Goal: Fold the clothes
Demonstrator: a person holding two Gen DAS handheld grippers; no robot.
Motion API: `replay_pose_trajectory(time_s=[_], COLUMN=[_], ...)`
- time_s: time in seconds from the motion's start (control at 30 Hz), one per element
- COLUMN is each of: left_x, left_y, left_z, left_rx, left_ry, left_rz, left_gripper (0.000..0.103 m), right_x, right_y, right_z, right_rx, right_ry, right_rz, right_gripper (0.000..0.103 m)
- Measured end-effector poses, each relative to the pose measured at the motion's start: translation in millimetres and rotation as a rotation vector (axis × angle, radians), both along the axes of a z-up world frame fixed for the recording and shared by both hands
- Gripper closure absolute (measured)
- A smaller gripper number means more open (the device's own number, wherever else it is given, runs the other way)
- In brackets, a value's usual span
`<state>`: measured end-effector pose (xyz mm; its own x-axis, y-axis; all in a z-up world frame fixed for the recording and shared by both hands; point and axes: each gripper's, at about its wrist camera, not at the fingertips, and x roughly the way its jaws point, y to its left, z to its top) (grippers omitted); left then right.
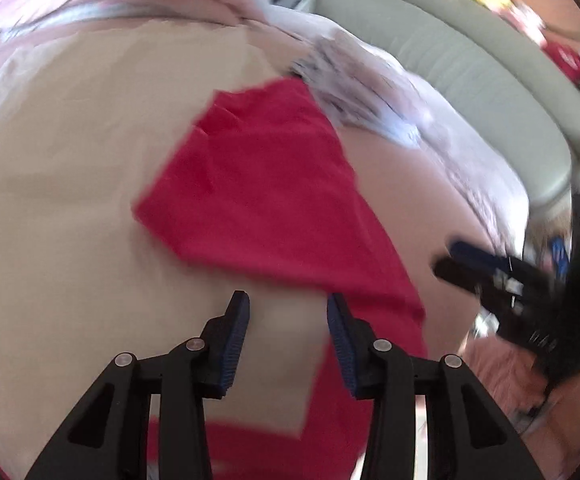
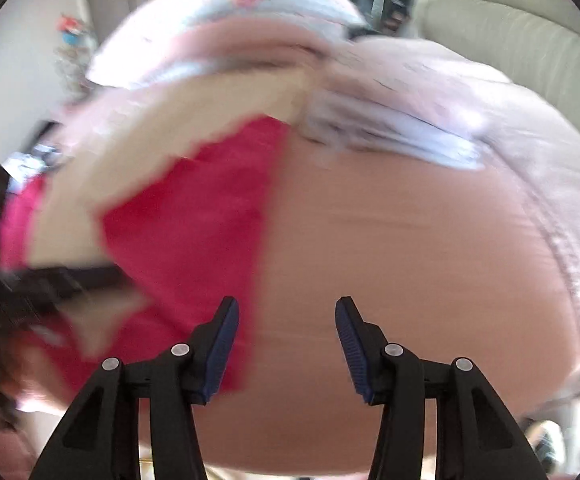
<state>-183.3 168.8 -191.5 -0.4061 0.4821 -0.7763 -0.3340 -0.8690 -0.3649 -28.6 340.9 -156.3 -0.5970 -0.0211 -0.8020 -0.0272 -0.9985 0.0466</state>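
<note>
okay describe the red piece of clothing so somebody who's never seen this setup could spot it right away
Start at the grey sofa, then drop to the wide pale beige and pink fabric surface spread in front of it. The red garment lies flat on that surface, ahead of the open left tool. It is the only vivid red cloth there; its neighbours are pale.

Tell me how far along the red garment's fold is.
Partly done at most: the red garment lies spread on the pale bed cover, one part apparently folded over. Nothing is in hand: left gripper and right gripper are both open and empty. The remaining folds are still to do.
</note>
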Motion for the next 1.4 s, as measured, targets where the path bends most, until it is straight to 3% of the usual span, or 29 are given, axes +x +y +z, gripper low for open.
replay_pose_trajectory(time_s=[0.1, 0.17, 0.23, 0.4, 0.5, 0.57, 0.63, 0.77, 0.9, 1.0, 1.1, 1.3, 1.4], left_x=[25, 36, 49, 64, 62, 59, 55, 57, 61, 64, 44, -3, -18], left_y=[4, 3, 2, -9, -20, -23, -22, -21, -32, -43, -55, -50, -47], left_z=[-6, -5, -4, -2, 3, 7, 4, -2, -2, 7, 17, 12, 0], left_rx=[-0.070, -0.121, -0.180, -0.196, -0.105, -0.078, -0.078, -0.077, -0.036, 0.050, 0.127, 0.156, 0.177], left_ry=[0.042, 0.030, 0.023, 0.028, 0.025, 0.046, 0.036, -0.002, -0.048, -0.073, -0.050, -0.064, -0.109], left_rz=[0.004, -0.021, -0.061, -0.087, -0.065, -0.052, -0.040, -0.047, -0.055, -0.041, 0.044, 0.129, 0.187], left_gripper=[0.065, 0.065, 0.065, 0.065, 0.065, 0.065, 0.065, 0.065, 0.065, 0.064, 0.064, 0.064, 0.064], right_x=[-1, 6, 13, 28, 26, 21, 15, 8, 31, 22, 14, -3, -12], right_y=[-35, -49, -39, -13, -3, -6, -22, -51, -56, -35, -15, 26, 30], right_z=[-11, -35, -33, -26, -8, 2, -2, -30, -42, -31, -20, 2, -2], right_rx=[0.071, 0.198, 0.172, 0.103, 0.009, -0.040, -0.064, -0.029, 0.104, 0.035, -0.033, -0.167, -0.177], right_ry=[-0.039, -0.143, -0.155, -0.159, -0.049, 0.015, 0.022, -0.122, -0.161, -0.119, -0.077, 0.004, -0.016], right_rz=[0.137, 0.196, 0.163, 0.078, 0.041, 0.043, 0.096, 0.177, 0.227, 0.117, 0.007, -0.207, -0.229], right_gripper=[0.053, 0.054, 0.054, 0.052, 0.052, 0.051, 0.051, 0.051, 0.049, 0.049, 0.049, 0.049, 0.049])
